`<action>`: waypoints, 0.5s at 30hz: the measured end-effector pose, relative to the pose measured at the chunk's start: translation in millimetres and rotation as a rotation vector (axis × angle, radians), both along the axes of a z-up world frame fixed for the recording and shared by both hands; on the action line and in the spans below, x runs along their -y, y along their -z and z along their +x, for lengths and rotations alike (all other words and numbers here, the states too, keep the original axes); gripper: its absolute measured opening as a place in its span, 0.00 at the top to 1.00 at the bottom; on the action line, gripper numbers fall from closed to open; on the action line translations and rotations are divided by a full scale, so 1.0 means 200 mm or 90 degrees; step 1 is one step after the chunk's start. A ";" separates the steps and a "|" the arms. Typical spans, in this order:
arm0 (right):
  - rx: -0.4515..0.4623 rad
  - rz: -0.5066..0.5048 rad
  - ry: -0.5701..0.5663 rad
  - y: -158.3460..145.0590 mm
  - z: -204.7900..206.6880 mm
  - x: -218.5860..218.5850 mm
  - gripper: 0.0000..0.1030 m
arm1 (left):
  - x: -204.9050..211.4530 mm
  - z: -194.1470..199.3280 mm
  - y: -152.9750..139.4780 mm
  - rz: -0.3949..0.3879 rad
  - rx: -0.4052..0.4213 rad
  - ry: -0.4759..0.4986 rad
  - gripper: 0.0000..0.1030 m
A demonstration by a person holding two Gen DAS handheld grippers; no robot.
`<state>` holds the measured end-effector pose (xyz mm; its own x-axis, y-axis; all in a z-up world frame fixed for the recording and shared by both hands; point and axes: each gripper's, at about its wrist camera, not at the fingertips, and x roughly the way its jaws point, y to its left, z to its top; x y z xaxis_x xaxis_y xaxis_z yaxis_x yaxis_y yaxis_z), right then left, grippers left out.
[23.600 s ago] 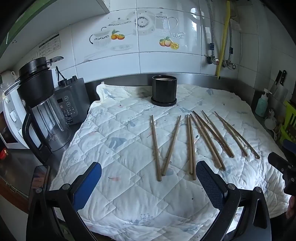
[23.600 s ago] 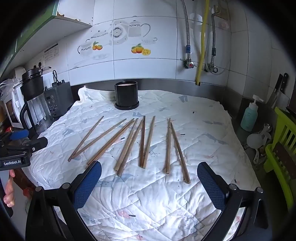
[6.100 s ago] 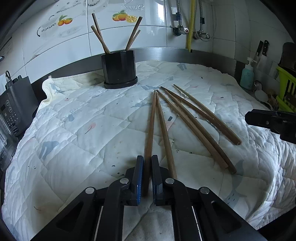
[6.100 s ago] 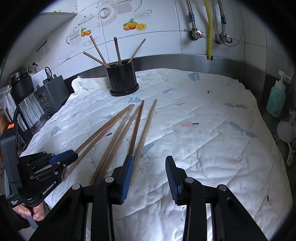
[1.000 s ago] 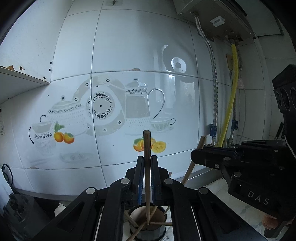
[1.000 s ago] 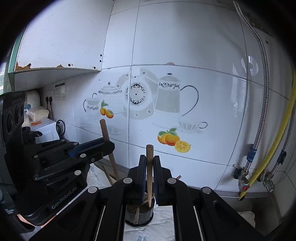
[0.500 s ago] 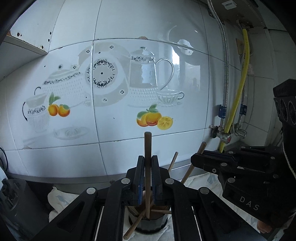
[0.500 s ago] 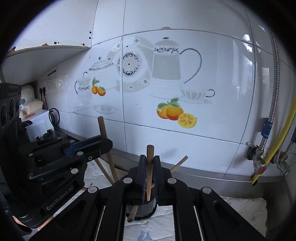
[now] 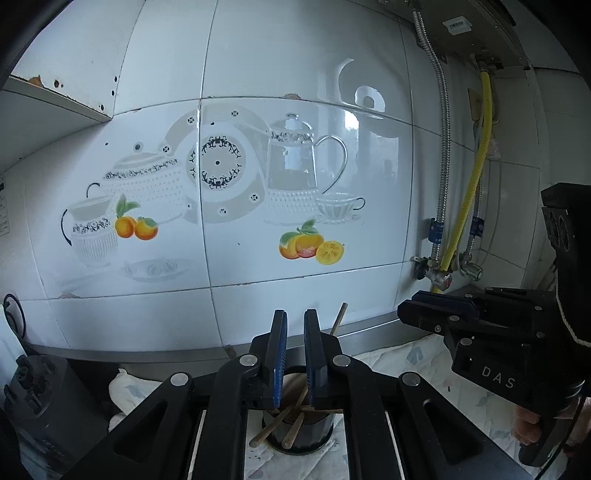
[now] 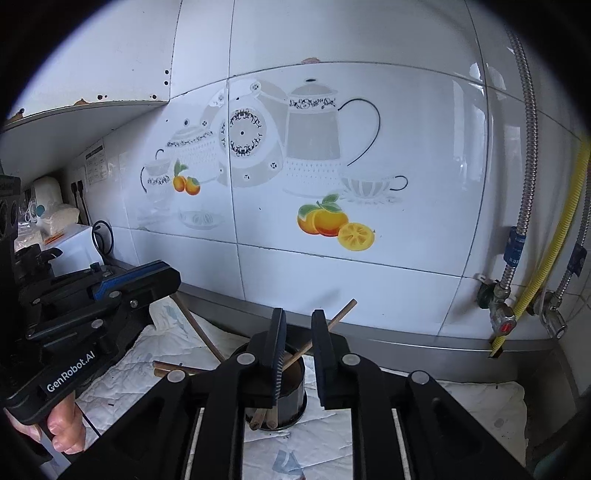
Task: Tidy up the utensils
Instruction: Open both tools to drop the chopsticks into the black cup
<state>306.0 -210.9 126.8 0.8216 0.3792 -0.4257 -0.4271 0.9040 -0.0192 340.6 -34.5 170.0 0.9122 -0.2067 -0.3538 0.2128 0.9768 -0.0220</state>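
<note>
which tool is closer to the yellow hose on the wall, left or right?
Right. The right tool, its jaws just opened with nothing between them, hangs over the black holder on the side toward the yellow hose. The left tool sits beyond it, farther from the hose.

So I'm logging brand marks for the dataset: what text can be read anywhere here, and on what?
"DAS": right tongs body, seen by the left camera.
"GenRobot.AI": left tongs body, seen by the right camera.
Wall notice: too small to read.
Heater sticker: blurred.

Tiled wall (image 9: 295, 74) with teapot decal (image 10: 314, 140); yellow hose (image 9: 469, 199); quilted cloth (image 10: 461, 424).
</note>
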 end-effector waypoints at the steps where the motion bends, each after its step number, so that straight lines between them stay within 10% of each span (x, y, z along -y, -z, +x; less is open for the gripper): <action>1: 0.004 -0.003 0.000 -0.01 -0.02 0.00 0.80 | -0.01 -0.03 -0.01 0.002 -0.001 0.002 0.87; 5: 0.015 -0.011 0.005 -0.04 -0.13 0.04 0.71 | -0.05 -0.21 -0.05 0.011 0.009 -0.002 0.59; 15: -0.002 -0.033 0.012 0.09 -0.51 0.11 0.65 | -0.15 -0.68 0.07 0.042 -0.043 -0.010 0.50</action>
<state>204.4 -232.5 109.1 0.8270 0.3408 -0.4471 -0.4102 0.9096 -0.0654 203.8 -5.2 156.0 0.8890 -0.1668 -0.4265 0.1977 0.9798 0.0289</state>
